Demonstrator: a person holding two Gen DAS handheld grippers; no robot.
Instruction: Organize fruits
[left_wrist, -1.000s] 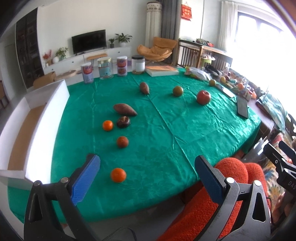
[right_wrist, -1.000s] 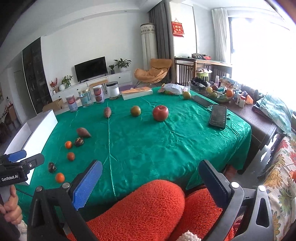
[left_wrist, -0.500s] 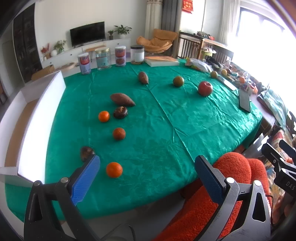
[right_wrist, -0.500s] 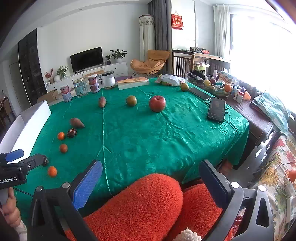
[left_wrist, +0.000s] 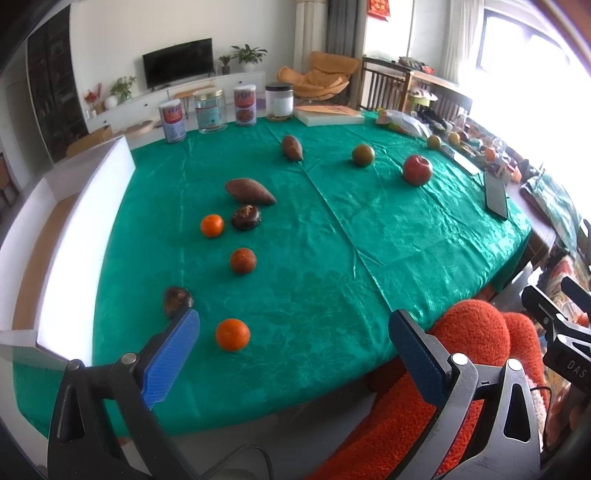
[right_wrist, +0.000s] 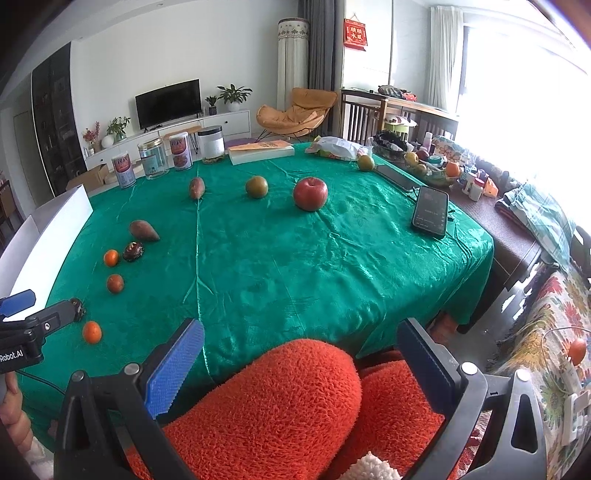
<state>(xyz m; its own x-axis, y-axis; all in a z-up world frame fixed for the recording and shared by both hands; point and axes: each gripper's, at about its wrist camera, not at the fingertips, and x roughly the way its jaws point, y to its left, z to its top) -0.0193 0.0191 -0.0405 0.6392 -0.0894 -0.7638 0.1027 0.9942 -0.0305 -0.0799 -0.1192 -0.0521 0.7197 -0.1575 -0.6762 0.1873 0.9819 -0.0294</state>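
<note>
The left gripper (left_wrist: 293, 334) had crept forward and lower over the near edge of the bench (left_wrist: 388, 229), so that the nearest orange (left_wrist: 232, 334) now lay just ahead, between its spread blue pads, where a second earlier it sat farther off. A dark brown fruit (left_wrist: 177, 300), hidden behind the left pad a second before, now showed just past that pad's tip. That suggested the sorting had only begun: every fruit still lay loose on the green cloth, and the white box (left_wrist: 74, 236) at the left edge held none that I could see. The right gripper (right_wrist: 301, 343) had also edged in, the red apple (right_wrist: 310, 193) well ahead. Both sets of jaws stood wide apart, holding nothing.
</note>
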